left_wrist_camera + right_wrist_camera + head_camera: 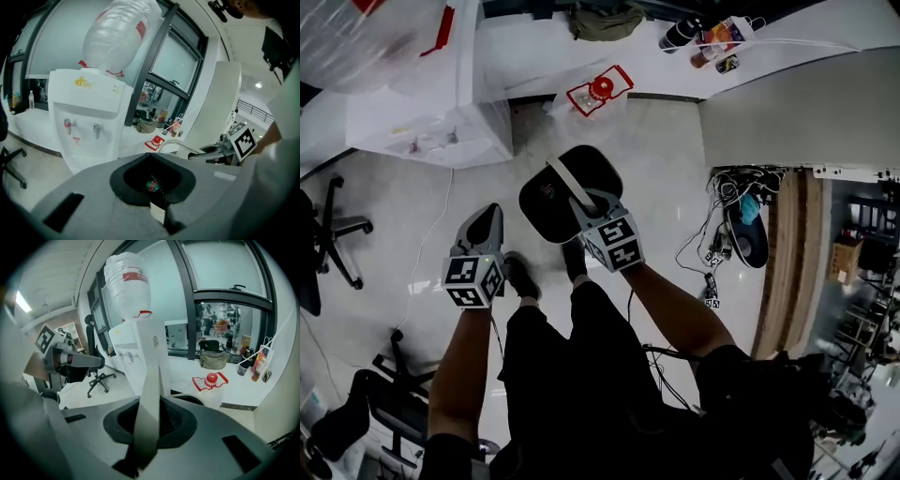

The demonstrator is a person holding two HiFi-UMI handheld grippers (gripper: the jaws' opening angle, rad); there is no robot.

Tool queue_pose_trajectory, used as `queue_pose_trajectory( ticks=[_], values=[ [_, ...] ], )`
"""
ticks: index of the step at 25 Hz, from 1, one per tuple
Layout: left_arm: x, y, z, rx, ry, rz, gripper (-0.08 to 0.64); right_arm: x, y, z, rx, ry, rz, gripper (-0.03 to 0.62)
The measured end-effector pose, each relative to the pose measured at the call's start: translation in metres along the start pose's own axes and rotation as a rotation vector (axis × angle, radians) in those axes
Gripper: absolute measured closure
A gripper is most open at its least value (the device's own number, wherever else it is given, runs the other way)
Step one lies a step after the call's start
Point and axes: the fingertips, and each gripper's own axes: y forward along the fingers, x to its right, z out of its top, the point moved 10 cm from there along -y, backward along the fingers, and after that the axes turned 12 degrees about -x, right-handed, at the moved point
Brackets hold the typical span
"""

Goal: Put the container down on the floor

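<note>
Seen from above, at far left a white water dispenser stands against the wall with an upturned clear bottle on top. The bottle has a red label and the dispenser front a yellow emblem, but neither can be read. Next comes the left gripper, with its black-and-white marker cube near the wrist. Its jaws are drawn together on nothing. It points toward the container from just beside it, probably kept near as a spare hand to steady the load. In the centre hangs the container, a black rounded tub above the glossy floor, just ahead of the person's black shoes. It does not appear to be resting on the floor yet. A small red-and-green emblem on it is too small to read. A white strap handle arches over it. The right gripper has its jaws clenched on this strap, which runs up between them in the right gripper view. Carrying the tub by the strap likely lets it hang level as it goes down. Beyond it, by the wall, lies a clear jug with a red cap and a red-edged label, its print illegible. Farther right, loose cables trail across the floor beside a wooden panel.
</note>
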Motion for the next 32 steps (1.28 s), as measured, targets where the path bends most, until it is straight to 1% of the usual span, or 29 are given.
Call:
queue_pose_trajectory(
  ticks=[3,7,11,15,18,19,22,23,26,27,30,32],
  values=[
    [-0.004,0.018,-0.006,-0.016,-0.007,0.005,0.552,0.01,0.02,-0.008,-0.029,0.011,-0.004,0.535],
    [-0.011,0.036,-0.014,-0.02,-0.067,0.014,0.552,0.016,0.045,-0.021,-0.062,0.018,0.003,0.535],
    [-0.018,0.056,-0.022,-0.038,-0.045,0.038,0.552,0.023,0.074,-0.033,-0.078,0.019,0.015,0.535],
    [-0.024,0.083,-0.036,-0.068,-0.066,0.029,0.552,0.032,0.099,-0.046,-0.117,0.011,0.015,0.535],
    [-0.035,0.102,-0.045,-0.099,-0.058,0.037,0.552,0.035,0.125,-0.057,-0.135,0.002,0.024,0.535],
    [-0.037,0.109,-0.048,-0.105,-0.069,0.037,0.552,0.037,0.133,-0.059,-0.131,0.003,0.027,0.535],
    [-0.044,0.124,-0.061,-0.13,-0.159,0.033,0.552,0.041,0.151,-0.069,-0.146,0.005,0.025,0.535],
    [-0.045,0.128,-0.065,-0.144,-0.163,0.036,0.552,0.042,0.158,-0.072,-0.161,0.004,0.025,0.535],
    [-0.046,0.143,-0.072,-0.17,-0.122,0.051,0.552,0.047,0.175,-0.079,-0.184,0.0,0.021,0.535],
    [-0.048,0.146,-0.074,-0.171,-0.131,0.054,0.552,0.048,0.18,-0.08,-0.19,-0.001,0.021,0.535],
    [-0.053,0.157,-0.081,-0.17,-0.219,0.052,0.552,0.053,0.196,-0.085,-0.202,0.004,0.023,0.535],
    [-0.052,0.166,-0.085,-0.175,-0.227,0.041,0.552,0.056,0.209,-0.09,-0.21,0.007,0.021,0.535]
  ],
)
